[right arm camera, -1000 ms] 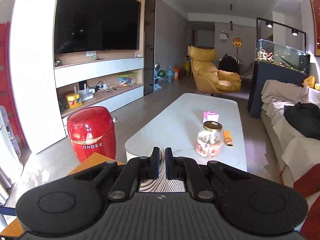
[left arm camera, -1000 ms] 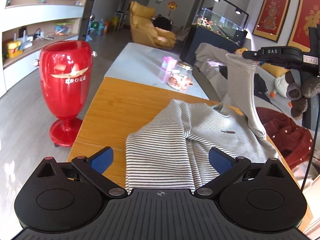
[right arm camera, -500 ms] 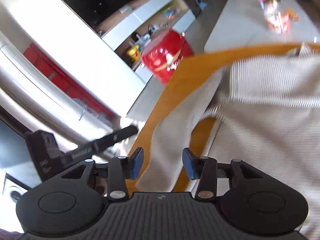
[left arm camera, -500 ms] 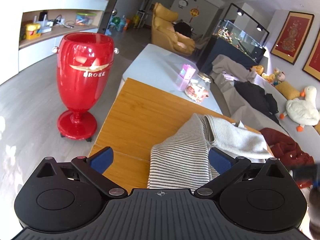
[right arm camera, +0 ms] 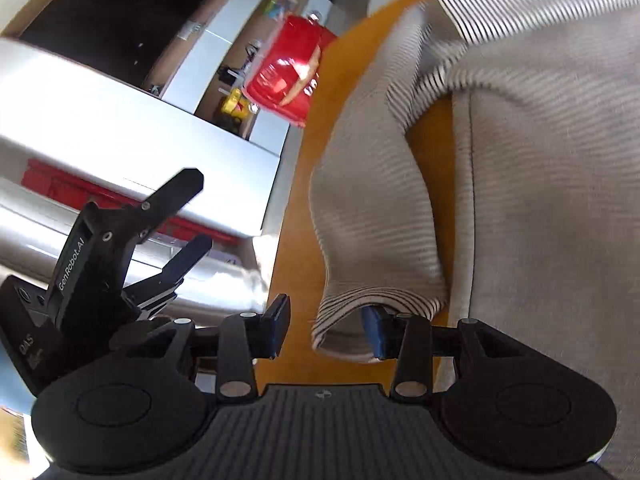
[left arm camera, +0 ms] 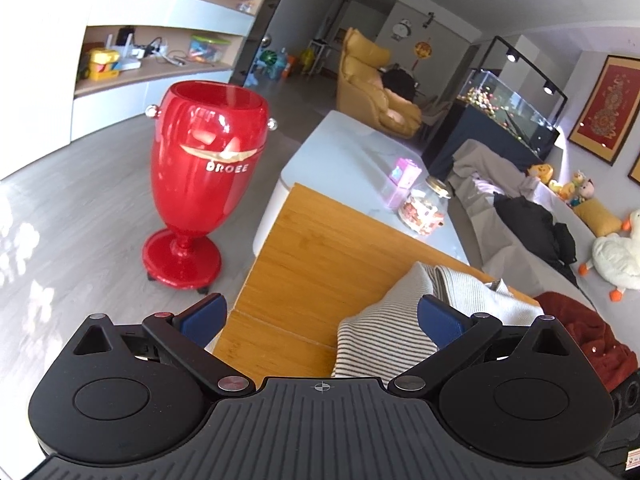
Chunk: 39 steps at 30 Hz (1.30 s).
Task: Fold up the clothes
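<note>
Garment: one striped sweater (right arm camera: 540, 184) lay on the wooden worktop (left arm camera: 320, 240), spreading ahead and to the right of the right tongs (right arm camera: 328, 330).
Sleeve: its cuff end (right arm camera: 376, 312) hung right at the right tongs, between the two pads and draped over the right-hand one; the sleeve's long axis ran straight ahead from there, along the worktop edge.
Right tongs: jaws part-way apart and closing, cuff between them, not yet pinched.
Left tongs (left arm camera: 320, 316): jaws wide apart, holding nothing; the folded striped edge lay just ahead, toward their right pad.
Nearer hand: right, I judged.
Count: one sweater, two tongs.
</note>
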Each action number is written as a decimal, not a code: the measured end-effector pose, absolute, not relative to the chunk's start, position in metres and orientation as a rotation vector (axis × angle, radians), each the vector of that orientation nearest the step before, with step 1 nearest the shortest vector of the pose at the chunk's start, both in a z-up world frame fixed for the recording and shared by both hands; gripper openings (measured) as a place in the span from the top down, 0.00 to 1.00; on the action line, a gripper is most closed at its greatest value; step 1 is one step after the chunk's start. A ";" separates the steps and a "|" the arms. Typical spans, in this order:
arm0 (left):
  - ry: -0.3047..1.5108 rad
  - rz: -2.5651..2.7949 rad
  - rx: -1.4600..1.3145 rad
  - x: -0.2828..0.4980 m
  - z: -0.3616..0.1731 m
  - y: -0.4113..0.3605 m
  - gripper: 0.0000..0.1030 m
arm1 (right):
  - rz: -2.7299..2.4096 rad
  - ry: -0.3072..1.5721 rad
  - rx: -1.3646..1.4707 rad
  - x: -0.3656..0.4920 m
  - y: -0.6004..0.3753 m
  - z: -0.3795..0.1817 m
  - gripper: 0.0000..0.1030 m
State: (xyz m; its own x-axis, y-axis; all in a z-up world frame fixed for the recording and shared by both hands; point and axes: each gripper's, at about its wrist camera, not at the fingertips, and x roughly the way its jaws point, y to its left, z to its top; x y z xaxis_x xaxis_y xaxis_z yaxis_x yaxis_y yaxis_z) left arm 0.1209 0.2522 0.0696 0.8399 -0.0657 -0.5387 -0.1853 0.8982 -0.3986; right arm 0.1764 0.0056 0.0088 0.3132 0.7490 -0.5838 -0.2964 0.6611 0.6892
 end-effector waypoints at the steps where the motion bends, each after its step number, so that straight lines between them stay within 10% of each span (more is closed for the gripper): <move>1: 0.578 0.066 -0.457 0.122 0.069 0.252 0.00 | 0.727 1.004 0.480 0.181 0.003 0.014 0.79; 3: 0.583 0.065 -0.465 0.124 0.068 0.250 0.00 | 0.718 0.943 0.424 0.190 -0.003 0.025 0.94; 14: 0.578 -0.003 -0.419 0.150 0.075 0.215 0.00 | 0.544 0.315 0.173 0.254 -0.111 0.181 1.00; 21: 0.609 -0.159 -0.276 0.179 0.074 0.151 0.00 | 0.510 0.433 0.202 0.283 -0.187 0.172 0.98; 23: 0.617 -0.188 -0.228 0.186 0.072 0.133 0.00 | 0.549 0.576 0.223 0.289 -0.187 0.143 0.86; 25: 0.638 -0.208 -0.175 0.191 0.067 0.118 0.00 | 0.566 0.671 0.221 0.286 -0.176 0.105 0.44; 30: 0.697 -0.229 -0.065 0.194 0.052 0.093 0.00 | 0.603 0.776 0.239 0.284 -0.149 0.033 0.42; 32: 0.711 -0.232 -0.071 0.192 0.049 0.093 0.00 | 0.614 0.796 0.195 0.286 -0.135 0.017 0.52; 34: 0.718 -0.229 -0.083 0.189 0.047 0.095 0.00 | 0.622 0.786 0.114 0.285 -0.112 0.010 0.82; 39: 0.713 -0.207 -0.107 0.189 0.049 0.102 0.00 | 0.624 0.551 -0.010 0.273 -0.106 0.071 0.97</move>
